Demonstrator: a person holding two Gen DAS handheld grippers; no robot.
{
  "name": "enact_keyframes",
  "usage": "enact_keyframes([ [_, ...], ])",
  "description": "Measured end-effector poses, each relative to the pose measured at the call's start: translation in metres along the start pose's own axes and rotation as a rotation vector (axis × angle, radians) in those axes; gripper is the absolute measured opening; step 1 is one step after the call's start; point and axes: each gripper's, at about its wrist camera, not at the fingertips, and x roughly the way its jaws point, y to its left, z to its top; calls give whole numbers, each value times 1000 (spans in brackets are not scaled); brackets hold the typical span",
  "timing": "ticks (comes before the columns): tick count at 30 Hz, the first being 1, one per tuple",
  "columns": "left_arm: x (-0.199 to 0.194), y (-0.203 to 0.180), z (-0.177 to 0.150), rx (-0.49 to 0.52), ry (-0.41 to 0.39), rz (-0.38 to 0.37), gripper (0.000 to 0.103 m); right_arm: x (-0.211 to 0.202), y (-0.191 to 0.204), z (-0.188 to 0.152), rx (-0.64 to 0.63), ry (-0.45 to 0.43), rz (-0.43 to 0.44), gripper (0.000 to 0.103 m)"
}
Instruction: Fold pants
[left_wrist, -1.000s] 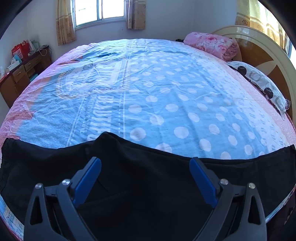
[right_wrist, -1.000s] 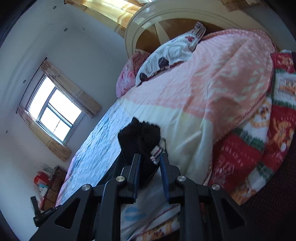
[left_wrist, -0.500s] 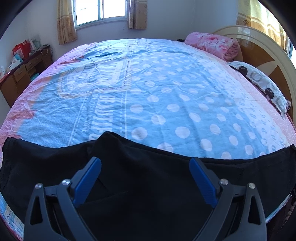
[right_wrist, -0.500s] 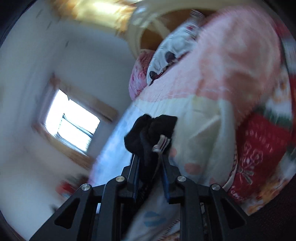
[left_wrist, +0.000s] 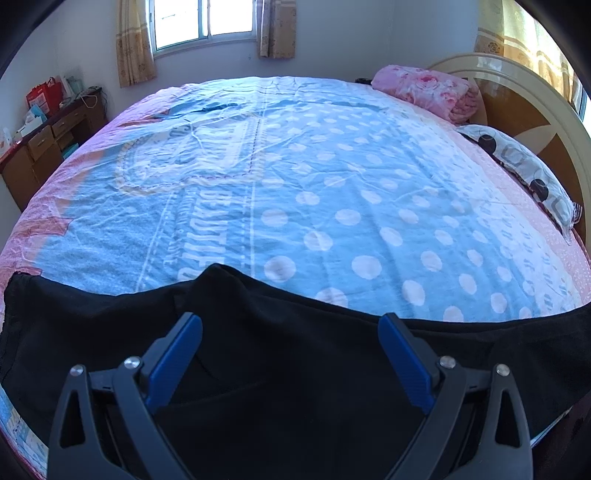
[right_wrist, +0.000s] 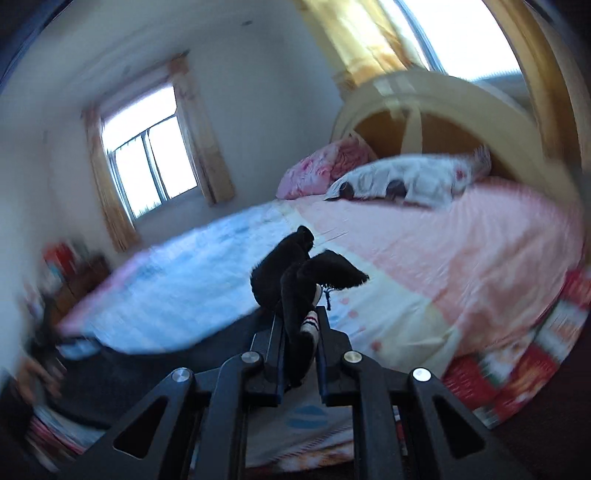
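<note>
Evidently soft and limp: pants (left_wrist: 295, 369) sag under wide-open left gripper (left_wrist: 290, 332); right gripper (right_wrist: 301, 332), jaws closing, pinches a bunched end — better hold at hems or waistband.

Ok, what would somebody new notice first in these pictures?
Probably the black pants, spread along the near edge of the bed's blue polka-dot sheet, under the wide-open left gripper. Next, the right gripper, its jaws closing on a bunched end of the black fabric, raised above the bed, with the arched headboard behind.
</note>
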Motion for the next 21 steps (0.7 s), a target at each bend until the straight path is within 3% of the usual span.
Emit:
enact_keyframes([
  [2,-2,-2,0,10,-6,-7,99,12,-11,-7,60,68,-11,13],
  [6,-8,0,0,21,-23,2,99,22,-31,-13,197,92,-25,13],
  [9,-7,7,-2,1,-19,-4,99,21,-15,-7,139,74,-35,14],
  [13,-7,12,-5,-5,-12,-2,99,16,14,0,90,48,49,14],
  [18,-15,23,-6,-20,-33,-4,99,22,77,1,-68,50,93,13],
  [21,-20,37,-7,-38,-42,5,99,34,108,2,-84,70,122,13],
])
